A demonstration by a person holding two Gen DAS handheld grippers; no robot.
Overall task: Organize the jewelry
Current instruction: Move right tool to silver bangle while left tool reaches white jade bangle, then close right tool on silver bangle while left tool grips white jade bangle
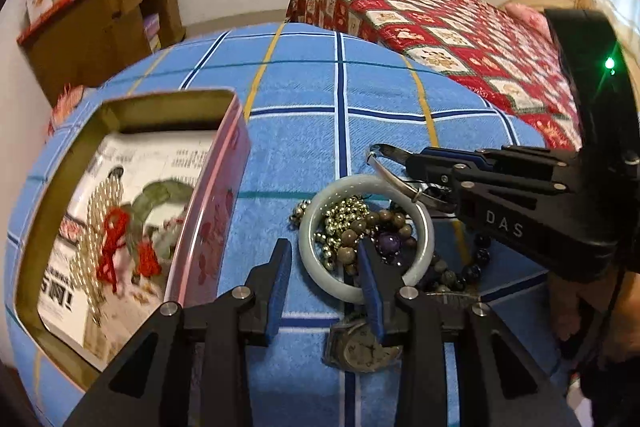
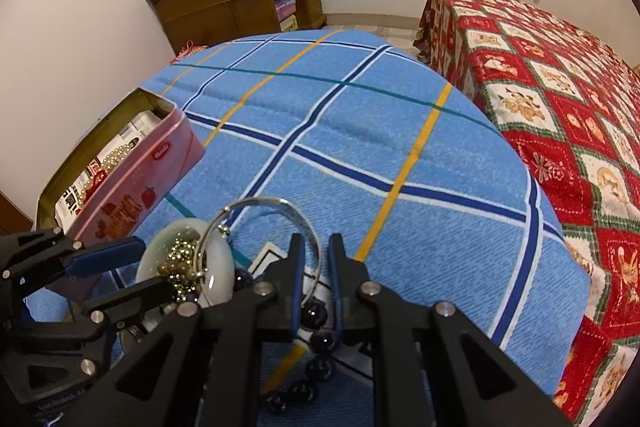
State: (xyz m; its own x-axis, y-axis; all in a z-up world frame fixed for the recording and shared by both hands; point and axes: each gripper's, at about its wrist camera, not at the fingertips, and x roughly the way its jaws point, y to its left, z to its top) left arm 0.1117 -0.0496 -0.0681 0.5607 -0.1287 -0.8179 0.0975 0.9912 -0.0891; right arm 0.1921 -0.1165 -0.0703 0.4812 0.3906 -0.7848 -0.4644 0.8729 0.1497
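Note:
A pale jade bangle [image 1: 320,267] lies on the blue plaid cloth, ringing a heap of bead bracelets [image 1: 360,231]. A wristwatch [image 1: 362,349] lies just in front of it. My left gripper [image 1: 324,263] is open, its fingers astride the bangle's near rim. My right gripper [image 2: 316,259] holds a thin silver bangle [image 2: 276,205] between its nearly closed fingers, raised over the pile; it also shows in the left wrist view [image 1: 390,173]. An open pink tin [image 1: 212,211] on the left holds pearls, a green bangle and red knots.
Dark round beads [image 2: 320,341] lie under my right gripper. A bed with a red patchwork quilt [image 2: 560,107] stands to the right. A wooden cabinet [image 2: 236,3] piled with clothes stands against the far wall.

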